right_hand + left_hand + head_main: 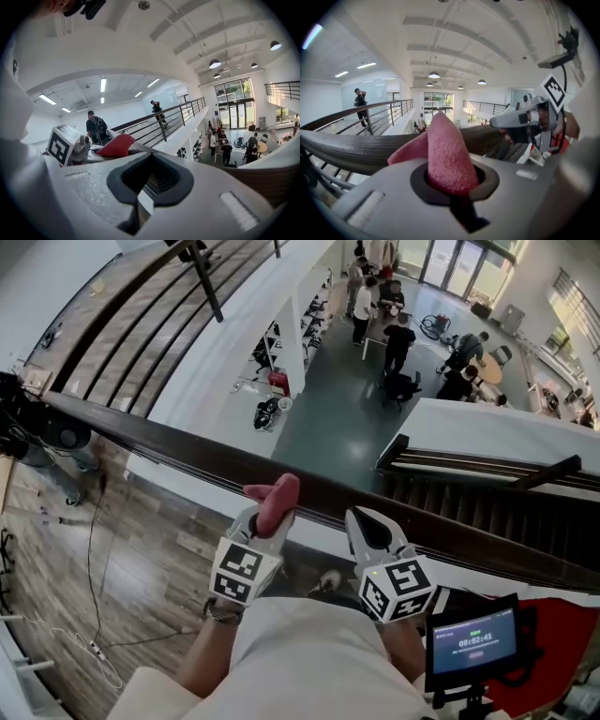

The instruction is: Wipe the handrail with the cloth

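Note:
A dark wooden handrail runs from the left edge down to the right, across the head view. My left gripper is shut on a pink cloth, which sticks up out of the jaws right at the rail's near side. In the left gripper view the cloth fills the jaw opening, with the handrail just beyond it. My right gripper is beside the left one, also at the rail, shut with nothing in it. From the right gripper view the cloth shows to the left.
Beyond the rail is a drop to a lower floor with several people around tables. A staircase descends at the right. A small screen on a stand is at the lower right. Wooden flooring with cables lies at the left.

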`<state>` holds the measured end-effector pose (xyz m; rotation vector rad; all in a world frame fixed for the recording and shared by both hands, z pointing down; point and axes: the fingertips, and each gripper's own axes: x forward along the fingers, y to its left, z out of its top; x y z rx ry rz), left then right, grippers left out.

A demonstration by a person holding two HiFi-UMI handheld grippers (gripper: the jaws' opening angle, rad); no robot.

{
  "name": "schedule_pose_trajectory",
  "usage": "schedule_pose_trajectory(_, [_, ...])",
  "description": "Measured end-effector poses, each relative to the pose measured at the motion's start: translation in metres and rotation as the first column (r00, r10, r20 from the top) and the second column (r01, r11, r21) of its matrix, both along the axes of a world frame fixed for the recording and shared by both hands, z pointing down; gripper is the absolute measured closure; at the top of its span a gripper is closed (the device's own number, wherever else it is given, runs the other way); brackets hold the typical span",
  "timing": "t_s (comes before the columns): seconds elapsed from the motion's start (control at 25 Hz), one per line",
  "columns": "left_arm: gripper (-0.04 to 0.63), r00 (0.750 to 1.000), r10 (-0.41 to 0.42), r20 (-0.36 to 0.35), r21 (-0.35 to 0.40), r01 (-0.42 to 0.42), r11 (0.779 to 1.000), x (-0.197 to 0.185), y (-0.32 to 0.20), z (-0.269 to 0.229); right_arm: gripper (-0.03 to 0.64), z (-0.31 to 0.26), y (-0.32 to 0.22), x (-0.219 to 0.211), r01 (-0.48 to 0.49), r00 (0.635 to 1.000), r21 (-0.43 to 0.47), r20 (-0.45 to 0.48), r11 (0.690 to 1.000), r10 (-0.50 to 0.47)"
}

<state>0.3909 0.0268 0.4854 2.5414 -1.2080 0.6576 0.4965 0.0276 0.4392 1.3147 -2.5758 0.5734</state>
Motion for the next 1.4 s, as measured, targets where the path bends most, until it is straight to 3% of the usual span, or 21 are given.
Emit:
schedule_pose_trajectory(0.2, [0.56,0.996,0.085,-0.016,0.008,-0.085,0.996,0.013,-0.007,-0.017,0.614,-0.008,-0.014,0.002,-0.033,0.999,-0.011,-0.011,0.999,0.033])
schedule_pose_trajectory(0.32, [0.56,0.992,0.128,-0.022,0.044,-0.127,0.991,0.0,0.001,-0.019,0.614,-0.008,-0.011,-0.011,-0.091,0.996,-0.012,-0.003,0.996,0.091])
schedule_pose_trajectory(0.52, [0.558,0.979,0.197,-0.055,0.079,-0.192,0.978,0.011,-0.008,-0.032,0.614,-0.012,-0.017,0.003,-0.167,0.986,0.011,-0.007,0.986,0.167])
schedule_pose_trajectory(0.84, [0.558,0.978,0.203,-0.052,0.105,-0.197,0.975,0.022,-0.013,-0.035,0.614,-0.006,-0.014,0.02,-0.24,0.97,-0.015,-0.024,0.971,0.24])
schedule_pose_trajectory(1.04, [0.558,0.984,0.143,-0.108,0.111,-0.131,0.985,0.013,-0.032,-0.038,0.614,-0.006,-0.009,0.025,-0.24,0.969,-0.028,-0.065,0.97,0.238])
schedule_pose_trajectory(1.2, [0.558,0.988,0.144,-0.05,0.165,-0.134,0.977,0.025,-0.03,-0.045,0.614,-0.013,-0.003,0.051,-0.27,0.958,-0.007,-0.098,0.963,0.268])
schedule_pose_trajectory(1.32, [0.557,0.985,0.166,-0.043,0.156,-0.158,0.975,0.027,-0.032,-0.045,0.614,-0.016,-0.004,0.056,-0.293,0.95,0.009,-0.107,0.956,0.292])
schedule_pose_trajectory(1.4, [0.558,0.983,0.186,0.001,0.156,-0.184,0.971,0.029,-0.032,-0.046,0.614,-0.015,-0.003,0.055,-0.297,0.949,0.013,-0.106,0.955,0.297])
